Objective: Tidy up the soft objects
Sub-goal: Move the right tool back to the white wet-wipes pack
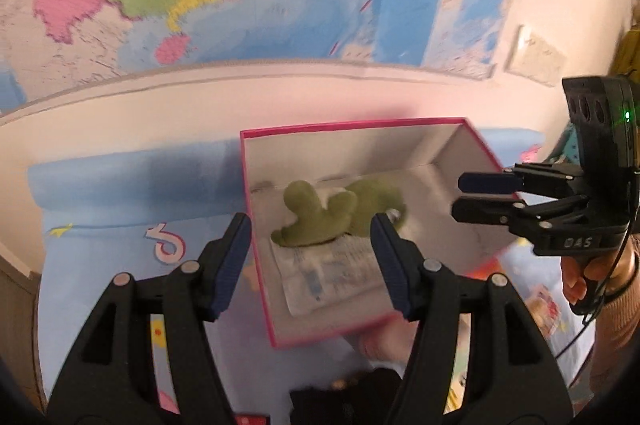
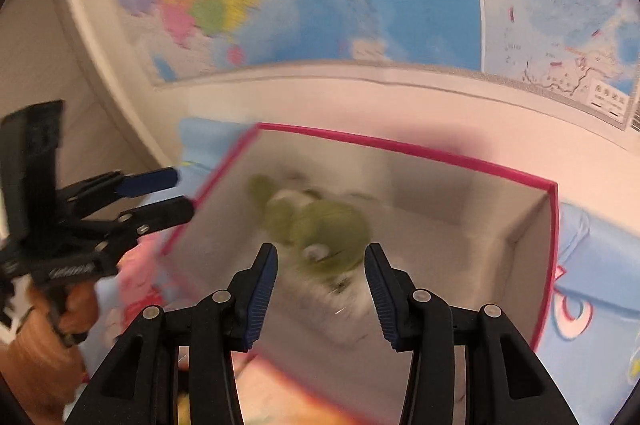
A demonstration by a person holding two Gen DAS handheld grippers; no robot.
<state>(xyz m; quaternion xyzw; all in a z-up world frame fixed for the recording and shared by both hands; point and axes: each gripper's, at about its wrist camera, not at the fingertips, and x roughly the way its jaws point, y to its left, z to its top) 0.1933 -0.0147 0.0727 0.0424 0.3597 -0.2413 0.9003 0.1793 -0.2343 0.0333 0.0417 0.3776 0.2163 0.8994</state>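
Green plush toy (image 1: 320, 217) already lies in the pink-rimmed box (image 1: 352, 124), both grippers' fingers apart and empty; next comes fetching another soft item

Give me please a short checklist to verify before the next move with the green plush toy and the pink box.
1. Green plush toy lies inside the pink box: ok.
2. Left gripper open, nothing between its fingers: ok.
3. Right gripper open, holding nothing: ok.
4. The two grippers apart from each other: ok.
5. Clear plastic packet lies under the toy in the box: ok.
6. More soft things waiting outside the box: cannot tell, the pictures are blurred.
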